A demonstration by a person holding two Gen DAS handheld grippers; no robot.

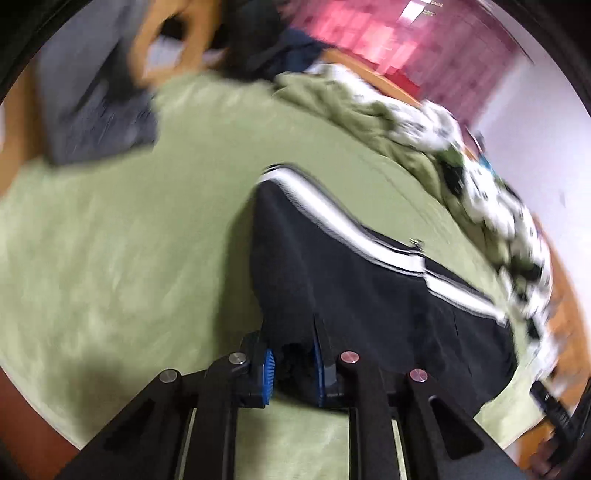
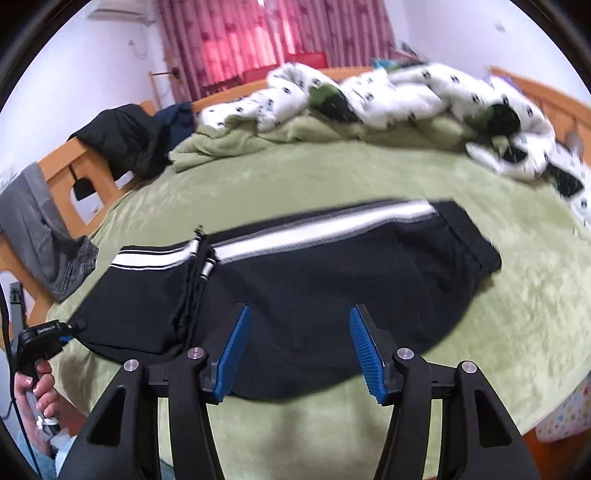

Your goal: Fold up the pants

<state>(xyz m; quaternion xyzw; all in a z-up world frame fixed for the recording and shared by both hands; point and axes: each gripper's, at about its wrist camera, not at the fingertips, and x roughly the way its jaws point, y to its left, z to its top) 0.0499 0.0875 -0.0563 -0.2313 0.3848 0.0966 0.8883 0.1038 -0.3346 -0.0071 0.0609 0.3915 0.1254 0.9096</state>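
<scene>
Black pants (image 2: 314, 288) with a white side stripe lie folded on the green blanket (image 2: 332, 177). My right gripper (image 2: 299, 332) is open just above the near edge of the pants, holding nothing. My left gripper (image 1: 291, 360) has its blue pads closed on a bunched edge of the pants (image 1: 369, 280), with dark cloth between them. The left gripper also shows in the right wrist view (image 2: 48, 332) at the left end of the pants, held by a hand.
A rumpled white patterned duvet (image 2: 406, 96) and a green cover lie along the far side. Dark clothes (image 2: 129, 136) hang on the wooden bed frame (image 2: 62, 162). Grey trousers (image 2: 40, 236) drape over the left rail. Pink curtains (image 2: 258, 33) are behind.
</scene>
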